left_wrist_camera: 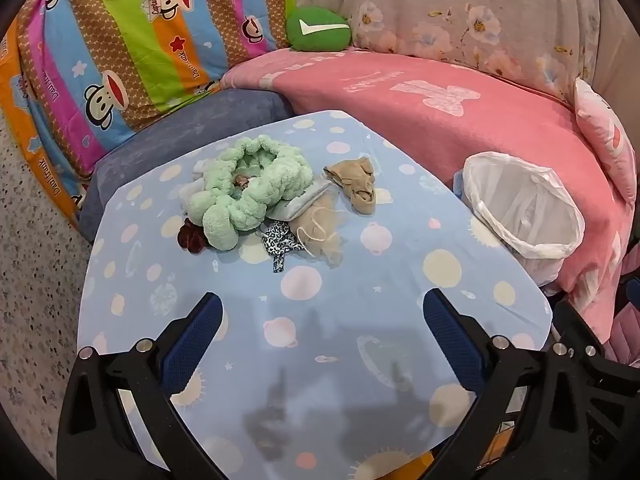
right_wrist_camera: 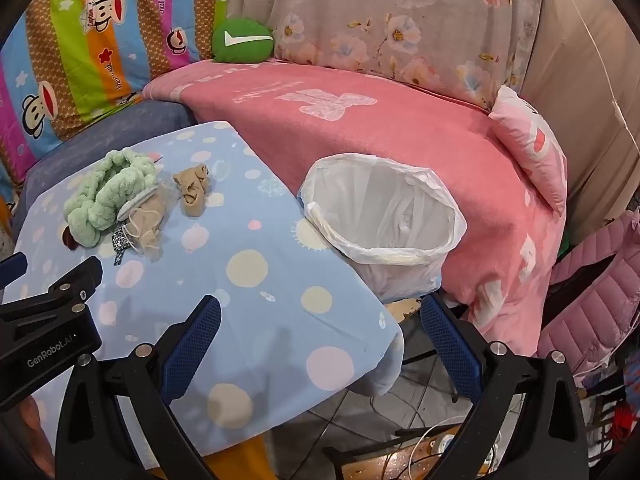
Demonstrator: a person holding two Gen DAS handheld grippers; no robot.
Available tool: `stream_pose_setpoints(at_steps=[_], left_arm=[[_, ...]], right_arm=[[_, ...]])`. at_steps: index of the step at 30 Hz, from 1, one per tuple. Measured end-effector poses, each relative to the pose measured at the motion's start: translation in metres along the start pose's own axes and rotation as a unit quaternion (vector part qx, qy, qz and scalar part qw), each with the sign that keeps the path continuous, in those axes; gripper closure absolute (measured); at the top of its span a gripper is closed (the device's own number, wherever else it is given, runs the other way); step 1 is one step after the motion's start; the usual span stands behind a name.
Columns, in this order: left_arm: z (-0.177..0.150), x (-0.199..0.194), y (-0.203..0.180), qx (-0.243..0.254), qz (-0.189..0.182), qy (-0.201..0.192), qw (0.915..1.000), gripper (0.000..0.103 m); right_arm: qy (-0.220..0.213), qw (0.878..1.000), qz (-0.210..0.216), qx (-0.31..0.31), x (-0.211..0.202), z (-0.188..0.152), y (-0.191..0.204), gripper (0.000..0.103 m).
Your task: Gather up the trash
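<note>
Left gripper (left_wrist_camera: 322, 310), in its own view: we see blue-padded jaws spread wide and empty over the spotted blue cloth (left_wrist_camera: 360, 280). Ahead lies the uncollected pile: a fluffy mint knit loop (left_wrist_camera: 244, 192), a crumpled tan stocking (left_wrist_camera: 356, 184), gauzy netting (left_wrist_camera: 320, 228), a leopard-print scrap (left_wrist_camera: 280, 244). Right gripper (right_wrist_camera: 320, 312), in its view: jaws likewise apart, empty. The white-lined bin (right_wrist_camera: 380, 216) stands beside the cloth; we judge it empty, so collecting has not begun.

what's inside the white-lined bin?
The white-lined bin shows only its crumpled plastic liner; no trash is visible. The very bottom is hidden by liner folds. Both grippers hang open and empty.
</note>
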State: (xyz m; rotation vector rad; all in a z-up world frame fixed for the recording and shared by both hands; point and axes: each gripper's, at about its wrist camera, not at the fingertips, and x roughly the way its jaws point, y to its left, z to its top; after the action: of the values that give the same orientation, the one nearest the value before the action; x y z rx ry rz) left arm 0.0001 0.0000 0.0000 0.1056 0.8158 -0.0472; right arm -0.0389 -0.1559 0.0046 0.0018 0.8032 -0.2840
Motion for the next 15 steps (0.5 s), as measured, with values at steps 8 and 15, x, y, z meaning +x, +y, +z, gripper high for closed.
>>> stream_pose_setpoints(at_steps=[8, 15], left_arm=[[0.0044, -0.0020, -0.0016, 0.000, -0.002, -0.002, 1.0000, 0.007], [0.0021, -0.0020, -0.0049, 0.000, -0.003, -0.007, 1.0000, 0.007]], right_arm=[[-0.004, 1.000, 0.000, 0.001, -0.0004, 0.0026, -0.0017, 0.007], [-0.003, 1.000, 0.000, 0.002, -0.0012, 0.0029, -0.0025, 0.007]])
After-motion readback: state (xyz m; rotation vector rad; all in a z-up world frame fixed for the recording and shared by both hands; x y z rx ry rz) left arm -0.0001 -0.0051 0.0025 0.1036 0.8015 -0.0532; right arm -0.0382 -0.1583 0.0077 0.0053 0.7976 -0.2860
